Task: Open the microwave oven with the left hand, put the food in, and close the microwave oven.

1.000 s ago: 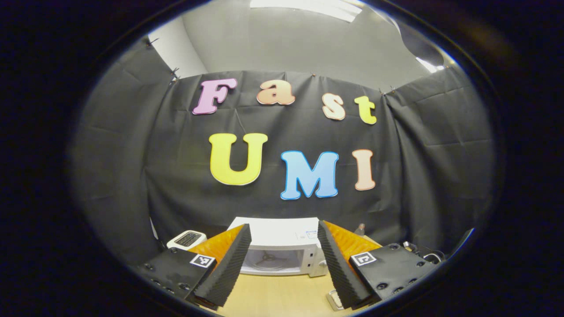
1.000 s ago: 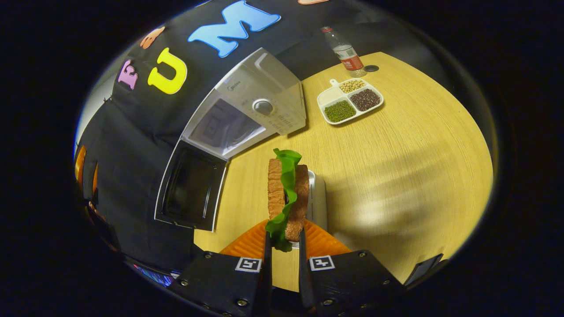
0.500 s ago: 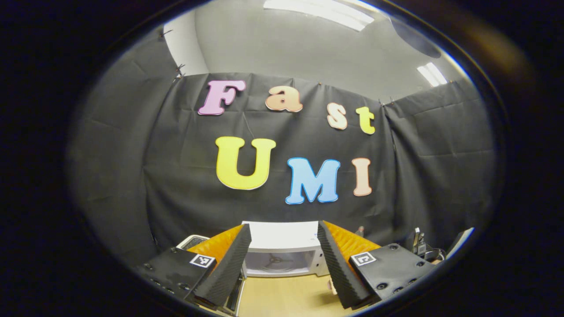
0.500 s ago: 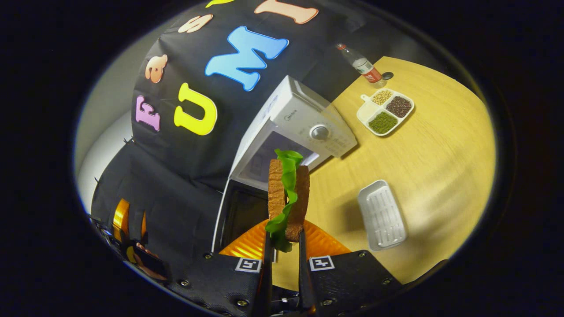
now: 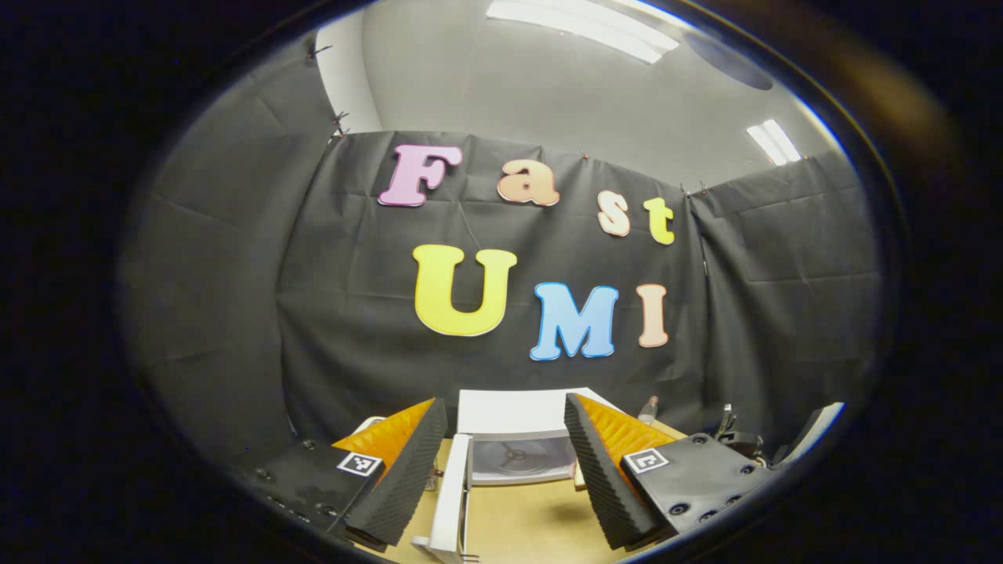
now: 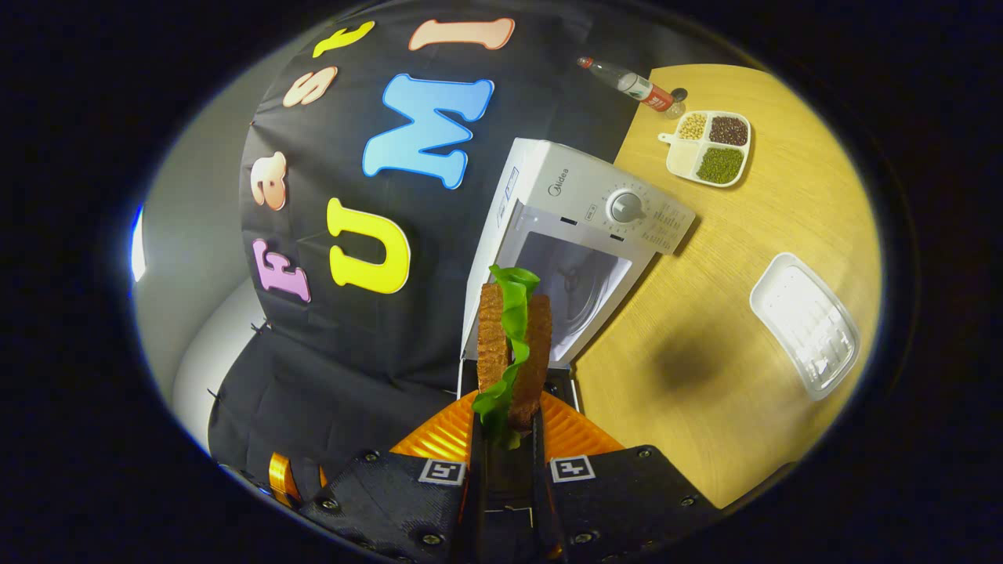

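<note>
While one microwave (image 6: 584,235) is seen open on the table (image 6: 752,329), one sandwich (image 6: 513,348) is clamped upright by the right gripper (image 6: 504,439) before it, and the left gripper (image 5: 501,486) is held apart.

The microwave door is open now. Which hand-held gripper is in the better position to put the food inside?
Right. The right hand-held gripper is shut on the sandwich, pointed toward the open microwave cavity. The left hand-held gripper is open and holds nothing.
</note>
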A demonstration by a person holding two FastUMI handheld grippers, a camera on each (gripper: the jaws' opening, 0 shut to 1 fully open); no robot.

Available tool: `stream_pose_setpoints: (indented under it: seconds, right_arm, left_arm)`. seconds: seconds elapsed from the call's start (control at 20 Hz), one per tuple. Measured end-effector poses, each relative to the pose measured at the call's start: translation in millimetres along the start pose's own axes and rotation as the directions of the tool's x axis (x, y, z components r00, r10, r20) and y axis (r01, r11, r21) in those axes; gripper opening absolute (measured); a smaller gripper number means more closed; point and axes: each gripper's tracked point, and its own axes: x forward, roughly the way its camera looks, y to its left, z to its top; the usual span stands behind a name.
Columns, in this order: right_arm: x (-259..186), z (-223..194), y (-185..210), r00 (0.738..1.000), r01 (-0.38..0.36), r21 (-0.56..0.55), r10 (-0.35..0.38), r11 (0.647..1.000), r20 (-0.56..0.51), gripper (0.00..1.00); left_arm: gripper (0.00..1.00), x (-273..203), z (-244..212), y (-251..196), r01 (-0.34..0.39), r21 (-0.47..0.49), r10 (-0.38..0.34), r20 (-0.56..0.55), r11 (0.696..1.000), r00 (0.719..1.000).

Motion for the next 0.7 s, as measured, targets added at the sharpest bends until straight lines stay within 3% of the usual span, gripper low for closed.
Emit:
stream_pose_setpoints:
  seconds: [0.7]
  right_arm:
    - [124,27,-29,0.988,0.029,0.158,-0.052,0.987,0.144,0.25]
  left_arm:
    - [0.96,-1,2,49,-0.127,0.015,0.127,-0.003,0.992,0.992]
